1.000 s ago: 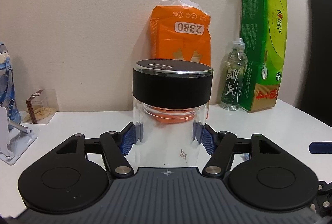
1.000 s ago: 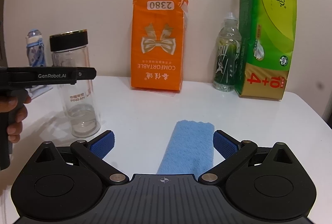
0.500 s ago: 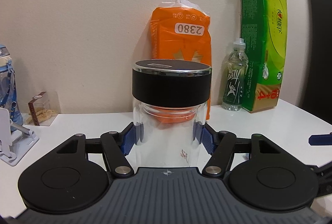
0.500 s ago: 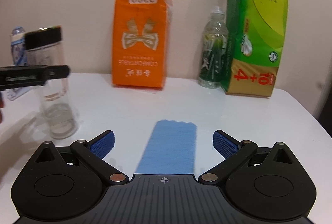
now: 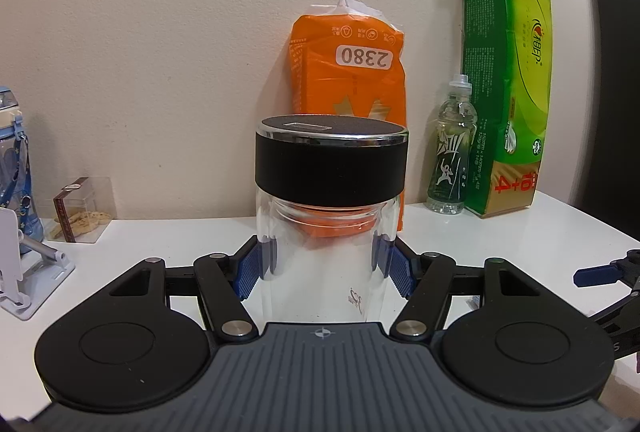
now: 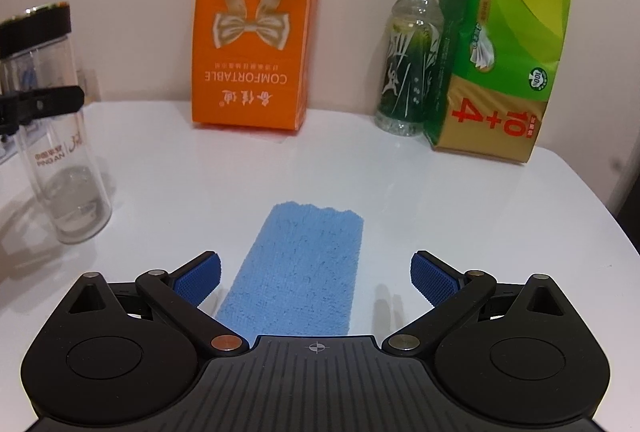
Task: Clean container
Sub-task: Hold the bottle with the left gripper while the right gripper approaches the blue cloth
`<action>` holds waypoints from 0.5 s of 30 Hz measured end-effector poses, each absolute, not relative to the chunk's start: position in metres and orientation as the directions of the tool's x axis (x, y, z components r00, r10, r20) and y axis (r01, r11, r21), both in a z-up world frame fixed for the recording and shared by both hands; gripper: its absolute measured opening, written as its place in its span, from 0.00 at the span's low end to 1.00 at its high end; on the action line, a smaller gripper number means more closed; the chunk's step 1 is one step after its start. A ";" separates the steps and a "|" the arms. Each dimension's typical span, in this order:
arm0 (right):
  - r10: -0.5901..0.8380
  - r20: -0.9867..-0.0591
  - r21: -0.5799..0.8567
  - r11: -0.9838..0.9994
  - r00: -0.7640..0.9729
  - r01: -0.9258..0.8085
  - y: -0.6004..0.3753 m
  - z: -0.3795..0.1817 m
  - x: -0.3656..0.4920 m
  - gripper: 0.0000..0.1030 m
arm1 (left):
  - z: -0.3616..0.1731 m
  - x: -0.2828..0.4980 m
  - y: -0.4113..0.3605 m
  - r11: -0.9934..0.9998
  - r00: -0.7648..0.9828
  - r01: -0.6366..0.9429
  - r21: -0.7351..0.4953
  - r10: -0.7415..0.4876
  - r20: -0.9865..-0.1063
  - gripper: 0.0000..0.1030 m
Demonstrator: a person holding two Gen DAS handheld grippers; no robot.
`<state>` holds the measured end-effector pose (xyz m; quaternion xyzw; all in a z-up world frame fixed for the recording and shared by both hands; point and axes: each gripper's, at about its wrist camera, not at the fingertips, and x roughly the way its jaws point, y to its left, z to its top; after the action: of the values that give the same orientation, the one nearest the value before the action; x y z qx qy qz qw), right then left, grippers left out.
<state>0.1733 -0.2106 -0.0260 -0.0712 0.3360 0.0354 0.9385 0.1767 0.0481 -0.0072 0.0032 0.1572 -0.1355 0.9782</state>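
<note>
White table (image 6: 440, 200), open around cloth (image 6: 304, 272)

Left gripper (image 5: 326, 266) level, jaws clamped — right gripper (image 6: 316, 274) tilted downward, jaws spread wide

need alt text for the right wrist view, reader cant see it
The open right gripper hangs over a folded blue cloth lying flat on a white table. At far left, the left gripper clasps an upright clear glass bottle with a black lid. An orange pack, a small plastic bottle and a green tissue pack line the wall.
</note>
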 end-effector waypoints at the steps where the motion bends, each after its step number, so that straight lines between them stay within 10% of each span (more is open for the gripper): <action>1: 0.018 -0.641 -0.112 0.987 0.767 -0.117 -0.210 -0.027 0.175 1.00 | -0.007 0.177 0.048 0.963 0.914 0.267 -0.036 -0.265 -0.309 0.76; 15: -0.001 -0.665 -0.116 0.988 0.747 -0.102 -0.203 -0.040 0.186 0.96 | -0.007 0.177 0.047 0.965 0.915 0.261 -0.037 -0.260 -0.310 0.76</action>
<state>0.1863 -0.2030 -0.0399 -0.0726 0.3548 0.0269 0.9317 0.1774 0.0470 -0.0074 0.0027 0.1580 -0.1331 0.9784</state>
